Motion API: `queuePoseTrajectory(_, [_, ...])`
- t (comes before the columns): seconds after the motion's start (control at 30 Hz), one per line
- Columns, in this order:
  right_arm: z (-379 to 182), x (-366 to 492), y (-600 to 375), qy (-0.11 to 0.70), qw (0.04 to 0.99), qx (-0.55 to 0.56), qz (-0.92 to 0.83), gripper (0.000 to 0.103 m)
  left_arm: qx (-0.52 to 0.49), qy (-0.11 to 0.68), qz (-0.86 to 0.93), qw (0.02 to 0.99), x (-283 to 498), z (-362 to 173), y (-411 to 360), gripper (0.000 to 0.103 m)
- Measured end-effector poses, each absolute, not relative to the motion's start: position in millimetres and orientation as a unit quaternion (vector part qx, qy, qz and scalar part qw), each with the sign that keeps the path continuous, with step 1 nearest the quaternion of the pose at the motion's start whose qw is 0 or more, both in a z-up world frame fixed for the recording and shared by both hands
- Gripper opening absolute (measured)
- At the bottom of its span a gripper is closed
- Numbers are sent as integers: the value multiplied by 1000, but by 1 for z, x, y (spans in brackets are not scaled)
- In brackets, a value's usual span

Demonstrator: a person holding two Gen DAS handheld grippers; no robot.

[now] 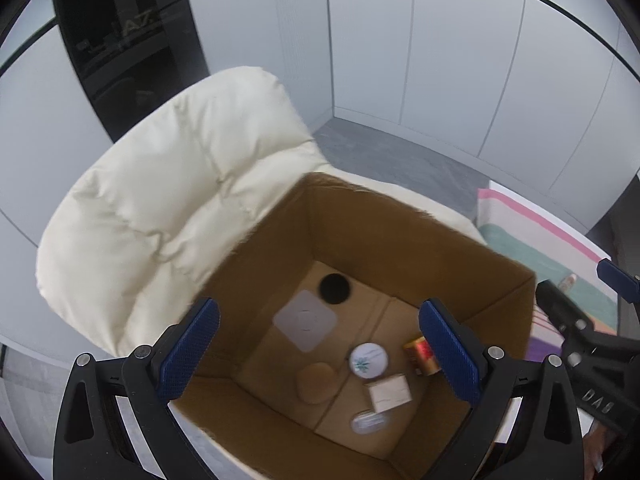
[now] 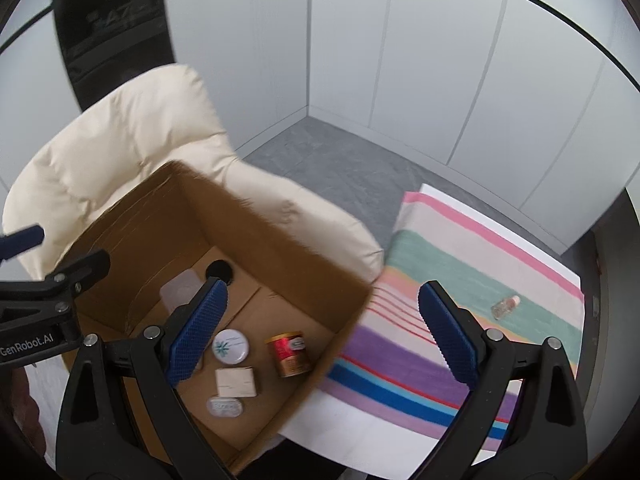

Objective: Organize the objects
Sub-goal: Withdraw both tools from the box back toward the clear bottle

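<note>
Right wrist view: right tongs [image 2: 320, 336] agape and empty, between the cardboard box [image 2: 280, 240] and a small glass bottle [image 2: 505, 306] lying on the striped cloth [image 2: 440, 256]. Left tongs [image 1: 318, 354] likewise agape over the box. Bottle judged light, hard, slippery, breakable; grip across its body, gently.

white square lid [image 2: 180, 292] partly behind fingers [image 2: 196, 336], small bottle [image 2: 505, 306] blurred
</note>
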State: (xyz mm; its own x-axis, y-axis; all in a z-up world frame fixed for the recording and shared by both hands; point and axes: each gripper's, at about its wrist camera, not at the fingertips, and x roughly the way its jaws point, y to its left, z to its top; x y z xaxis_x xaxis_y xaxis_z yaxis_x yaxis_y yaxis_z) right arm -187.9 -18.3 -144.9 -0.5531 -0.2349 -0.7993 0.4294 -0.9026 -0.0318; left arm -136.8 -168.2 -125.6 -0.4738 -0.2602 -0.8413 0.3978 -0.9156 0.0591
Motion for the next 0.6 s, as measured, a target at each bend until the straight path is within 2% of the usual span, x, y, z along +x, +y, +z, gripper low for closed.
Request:
queuePoseTrajectory(0.43, [-157, -242, 123, 69, 124, 433, -890, 98, 461, 50, -883, 70, -188, -115, -31, 101])
queuePoseTrajectory(0.6, [-180, -269, 184, 45, 100, 437, -893, 98, 465, 18, -883, 60, -215, -124, 23, 101])
